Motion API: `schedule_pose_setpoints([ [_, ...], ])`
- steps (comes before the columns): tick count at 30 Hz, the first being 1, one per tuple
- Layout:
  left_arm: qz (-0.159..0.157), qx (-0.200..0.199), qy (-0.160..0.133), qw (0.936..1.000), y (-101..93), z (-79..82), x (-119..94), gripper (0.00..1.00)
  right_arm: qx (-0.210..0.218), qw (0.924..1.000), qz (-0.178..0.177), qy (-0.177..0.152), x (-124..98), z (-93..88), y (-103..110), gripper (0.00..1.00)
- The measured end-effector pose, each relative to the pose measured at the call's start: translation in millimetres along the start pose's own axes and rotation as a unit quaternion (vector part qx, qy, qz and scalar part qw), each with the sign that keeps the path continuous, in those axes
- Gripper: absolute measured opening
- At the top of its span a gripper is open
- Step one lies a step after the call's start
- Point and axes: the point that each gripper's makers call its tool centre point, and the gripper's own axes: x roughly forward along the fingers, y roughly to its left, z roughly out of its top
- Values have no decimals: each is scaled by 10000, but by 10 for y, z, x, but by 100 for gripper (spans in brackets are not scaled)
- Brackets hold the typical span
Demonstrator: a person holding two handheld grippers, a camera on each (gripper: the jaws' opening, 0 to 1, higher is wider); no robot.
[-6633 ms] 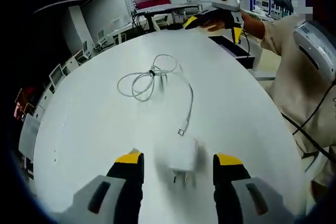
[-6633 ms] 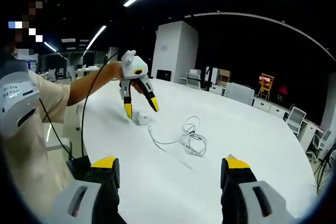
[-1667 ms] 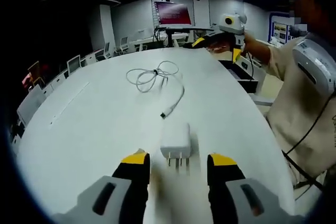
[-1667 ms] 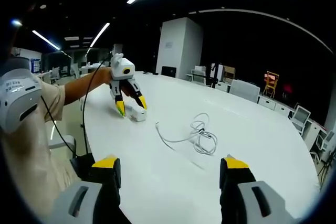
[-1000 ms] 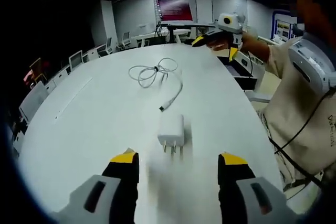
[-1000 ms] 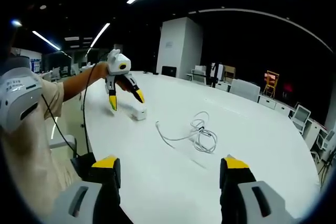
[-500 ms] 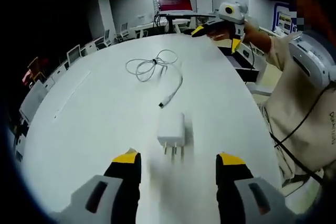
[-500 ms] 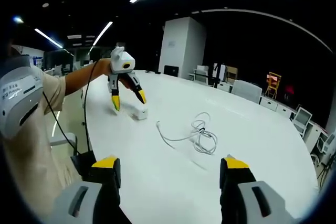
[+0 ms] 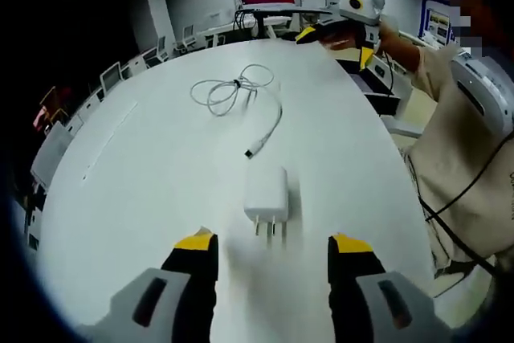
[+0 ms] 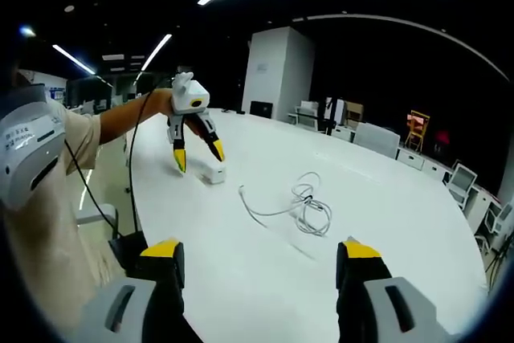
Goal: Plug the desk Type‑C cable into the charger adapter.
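The desk (image 9: 144, 182) is seen as a smooth white surface with a soft sheen, faint reflections being carried near its far edge. The charger adapter (image 9: 266, 193) appears as smooth white plastic, slightly glossy, with thin metal prongs (bright, though blurred) at its near end. The Type‑C cable (image 9: 241, 94) is sheathed in white, matt-looking rubbery plastic, and its plug tip looks metallic. The left gripper (image 9: 269, 247) is built of grey matt plastic, its jaws being black with glossy yellow tips; the same finish is shown by the right gripper (image 10: 261, 251). The person's sleeve (image 10: 56, 198) is of beige woven cloth, dull and lightly creased.
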Motion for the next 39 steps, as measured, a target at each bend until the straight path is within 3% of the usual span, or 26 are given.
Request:
schedule_pose_setpoints([
  [9, -16, 22, 69, 10000, 6, -7, 28, 52, -55, 10000, 20, -51, -22, 79, 64, 78],
  [17, -6, 134, 354, 9993, 8, -5, 81, 50, -68, 9999, -7, -82, -70, 75, 45, 77],
  [32, -103, 203, 681, 9974, 86, 6, 123, 32, -60, 10000, -9, -52, -66, 70, 53, 77],
  [39, -137, 31, 883, 9960, 82, 63, 158, 26, -35, 10000, -14, -54, -65, 48, 42, 77],
])
